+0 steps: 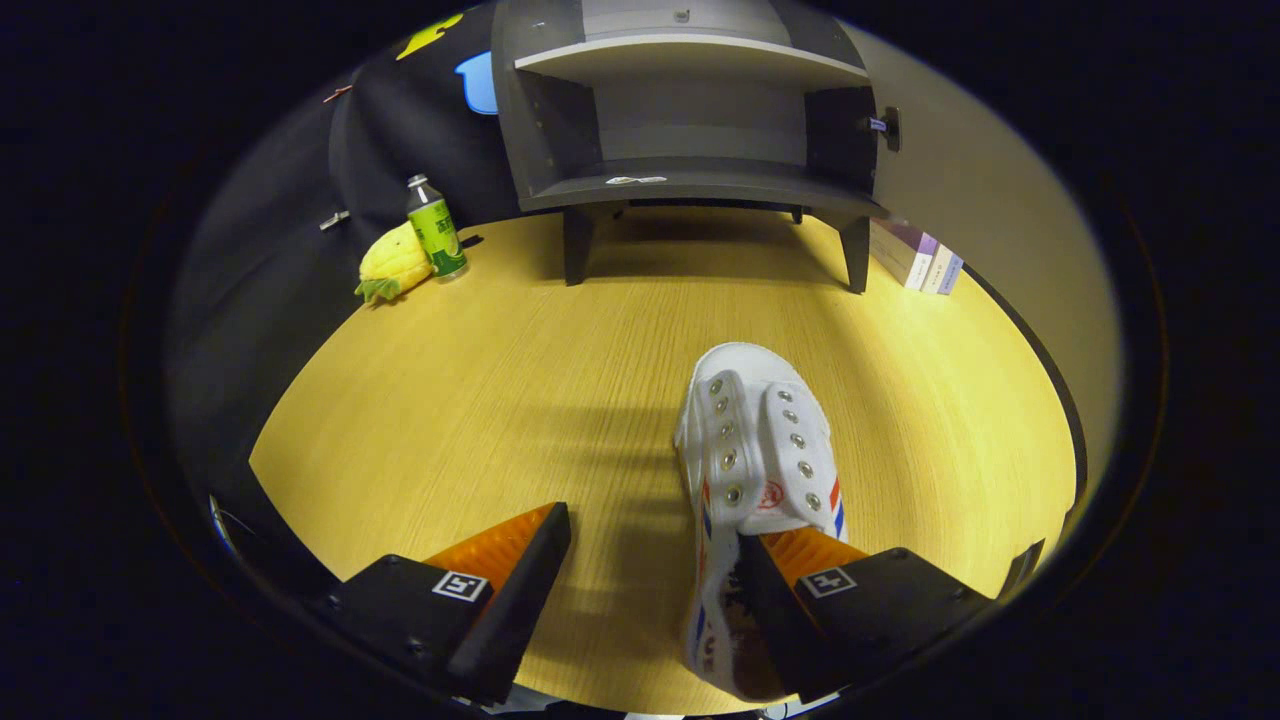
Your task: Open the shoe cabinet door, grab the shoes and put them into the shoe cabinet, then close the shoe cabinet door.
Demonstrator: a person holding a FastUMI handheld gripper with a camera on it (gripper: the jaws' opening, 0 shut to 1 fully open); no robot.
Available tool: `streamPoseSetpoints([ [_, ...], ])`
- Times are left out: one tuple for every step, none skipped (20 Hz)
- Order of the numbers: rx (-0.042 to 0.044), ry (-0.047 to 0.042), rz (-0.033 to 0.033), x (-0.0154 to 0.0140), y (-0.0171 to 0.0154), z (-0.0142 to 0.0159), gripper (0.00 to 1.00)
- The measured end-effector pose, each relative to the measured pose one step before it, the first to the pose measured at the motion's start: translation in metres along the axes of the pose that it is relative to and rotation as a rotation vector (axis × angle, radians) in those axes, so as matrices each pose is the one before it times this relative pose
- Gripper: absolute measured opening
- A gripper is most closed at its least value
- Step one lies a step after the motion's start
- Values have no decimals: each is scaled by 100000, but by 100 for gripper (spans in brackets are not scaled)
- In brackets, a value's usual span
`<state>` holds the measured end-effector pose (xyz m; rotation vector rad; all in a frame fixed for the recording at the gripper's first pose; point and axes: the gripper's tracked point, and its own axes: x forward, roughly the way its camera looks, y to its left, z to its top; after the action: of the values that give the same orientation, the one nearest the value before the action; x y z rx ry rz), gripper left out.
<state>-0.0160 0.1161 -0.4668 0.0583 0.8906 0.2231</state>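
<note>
On a wooden table [480, 400], a white shoe [755, 450] lies with its heel opening at the right finger of the gripper [650, 560], jaws spread wide, gripping nothing. At twelve o'clock, well beyond the fingers, the shoe cabinet [690, 130] stands open.

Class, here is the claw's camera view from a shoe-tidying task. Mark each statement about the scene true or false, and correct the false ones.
1. The shoe cabinet is open. True.
2. A white canvas shoe already sits on the cabinet's lower shelf. False: it lies on the wooden table, toe toward the cabinet.
3. The claw is open, one finger inside the shoe's opening. True.
4. The green bottle lies flat. False: it stands upright beside the pineapple toy.
5. Books lie right of the cabinet. True.
</note>
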Motion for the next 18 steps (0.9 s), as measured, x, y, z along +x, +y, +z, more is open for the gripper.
streamPoseSetpoints([
  [-254, -1413, -941, 232, -253, 449, 97],
  [-532, -25, -1024, 499, -359, 347, 97],
  [-406, -415, -1792, 541, -588, 382, 96],
  [-437, -656, -1682, 594, -618, 400, 88],
  [-219, 115, -945, 342, -611, 127, 80],
  [-51, 9, -611, 219, -450, 249, 64],
  [158, 32, 624, 217, -132, 96, 47],
  [-259, 963, 726, -47, 121, 15, 31],
  [-1081, 425, 24, 182, -123, -44, 30],
  [-1324, 719, -445, -32, 30, 37, 30],
  [-320, 55, 679, -93, 297, 40, 30],
  [-228, 457, -751, 235, 176, -17, 13],
  [-545, 71, 307, 103, 46, 92, 13],
  [893, 534, 23, 114, 219, 62, 12],
  [1977, -14, 398, 257, 71, 118, 9],
  [2204, 990, 318, -318, -52, 16, 5],
  [1997, -271, -336, 64, -182, 65, 5],
  [651, 234, -348, -66, -89, 285, 5],
])
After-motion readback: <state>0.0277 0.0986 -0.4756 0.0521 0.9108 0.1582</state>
